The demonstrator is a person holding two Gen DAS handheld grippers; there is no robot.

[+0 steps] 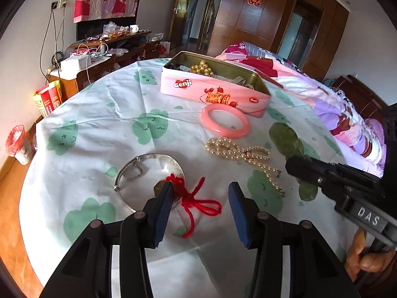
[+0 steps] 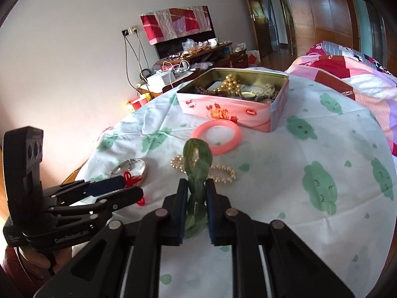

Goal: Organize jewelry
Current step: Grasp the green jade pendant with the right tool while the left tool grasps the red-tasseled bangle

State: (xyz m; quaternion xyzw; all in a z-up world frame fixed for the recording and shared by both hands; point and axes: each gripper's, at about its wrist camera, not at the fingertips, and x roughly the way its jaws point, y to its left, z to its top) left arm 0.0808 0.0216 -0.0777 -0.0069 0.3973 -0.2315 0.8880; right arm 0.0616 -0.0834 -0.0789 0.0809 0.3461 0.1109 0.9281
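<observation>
The right gripper (image 2: 196,198) is clenching a green bangle (image 2: 197,164) upright above the tabletop (image 2: 285,173), likely bound for the tin (image 2: 230,109) at twelve o'clock, while the released left gripper (image 1: 198,198) is straddling the red-tied silver bangle (image 1: 148,173).

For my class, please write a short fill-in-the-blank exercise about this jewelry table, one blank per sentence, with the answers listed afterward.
1. The right gripper is shut on a bangle whose color is ____.
2. The pink bangle lies on the tablecloth just in front of the open ____.
3. A knot of red yarn is tied to the ____ bangle.
4. The left gripper is ____.

Answers: green; tin; silver; open
</observation>
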